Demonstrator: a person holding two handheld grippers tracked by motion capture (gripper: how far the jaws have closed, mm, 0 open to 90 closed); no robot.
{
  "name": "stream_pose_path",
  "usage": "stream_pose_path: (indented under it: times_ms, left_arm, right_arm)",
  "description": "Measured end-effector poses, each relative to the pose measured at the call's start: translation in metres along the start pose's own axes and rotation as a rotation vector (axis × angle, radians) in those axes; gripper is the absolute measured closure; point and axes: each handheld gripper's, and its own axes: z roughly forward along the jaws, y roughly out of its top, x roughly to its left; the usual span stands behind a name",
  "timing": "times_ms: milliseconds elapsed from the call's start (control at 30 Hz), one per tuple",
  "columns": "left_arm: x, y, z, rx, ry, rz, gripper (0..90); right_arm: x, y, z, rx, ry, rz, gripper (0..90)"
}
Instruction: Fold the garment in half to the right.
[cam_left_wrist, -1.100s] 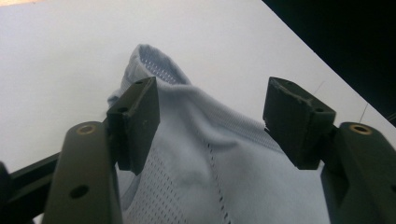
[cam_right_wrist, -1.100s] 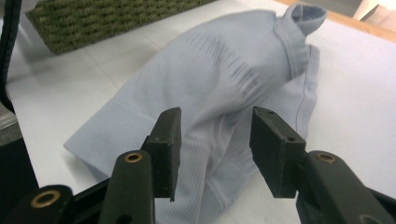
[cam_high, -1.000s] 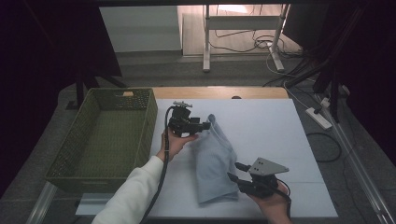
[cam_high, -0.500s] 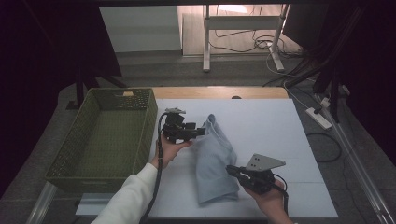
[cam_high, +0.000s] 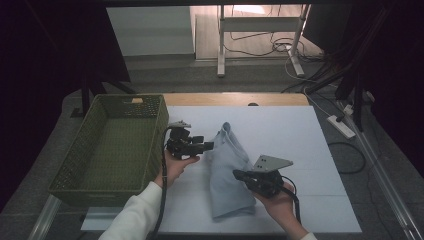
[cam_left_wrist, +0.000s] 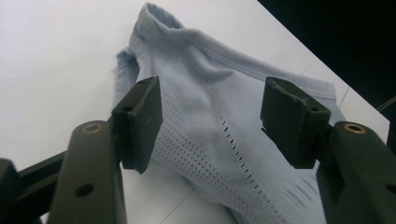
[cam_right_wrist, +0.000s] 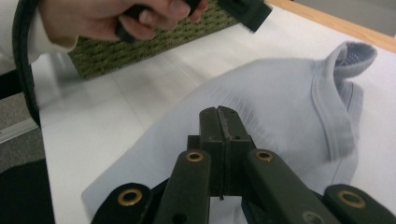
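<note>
A light blue garment (cam_high: 226, 172) lies folded lengthwise on the white table (cam_high: 300, 135), collar end at the far side. My left gripper (cam_high: 206, 146) hovers just left of the garment's upper part, jaws open and apart from the cloth. In the left gripper view the garment (cam_left_wrist: 219, 121) lies beyond the open left gripper (cam_left_wrist: 212, 112). My right gripper (cam_high: 238, 175) is at the garment's right edge, low over it. In the right gripper view the right gripper (cam_right_wrist: 219, 116) is shut above the garment (cam_right_wrist: 285, 93), with no cloth visible between the jaws.
An empty green woven basket (cam_high: 156, 122) stands along the table's left side, close behind the left hand. Its wall (cam_right_wrist: 154, 44) and the left hand (cam_right_wrist: 121, 16) appear in the right gripper view. Cables and a power strip (cam_high: 341, 125) lie on the floor at the right.
My left gripper has drawn back left and nearer the person, away from the garment's top. My right gripper has moved left onto the garment's right edge.
</note>
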Motion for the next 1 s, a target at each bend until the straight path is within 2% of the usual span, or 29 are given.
stream_pose_path:
  times_ms: [367,467,700,900,1000]
  left_arm:
    - [0.001,-0.009,-0.002,0.0,-0.004,0.004,38.3]
    - [0.002,-0.012,-0.003,-0.005,-0.006,-0.003,38.3]
    - [0.004,-0.016,-0.005,-0.003,0.001,-0.003,38.3]
    - [0.004,-0.018,-0.006,-0.005,0.008,-0.007,38.2]
    - [0.004,-0.019,-0.007,-0.004,0.01,-0.004,38.2]
  right_arm:
    - [-0.006,0.021,0.024,0.011,-0.002,-0.011,89.3]
    - [-0.004,0.025,0.032,0.021,-0.003,-0.028,89.3]
    - [-0.001,0.031,0.044,0.042,-0.006,-0.052,89.3]
    - [-0.006,0.031,0.052,0.056,-0.016,-0.037,89.3]
    - [-0.008,0.027,0.056,0.088,-0.025,-0.039,89.3]
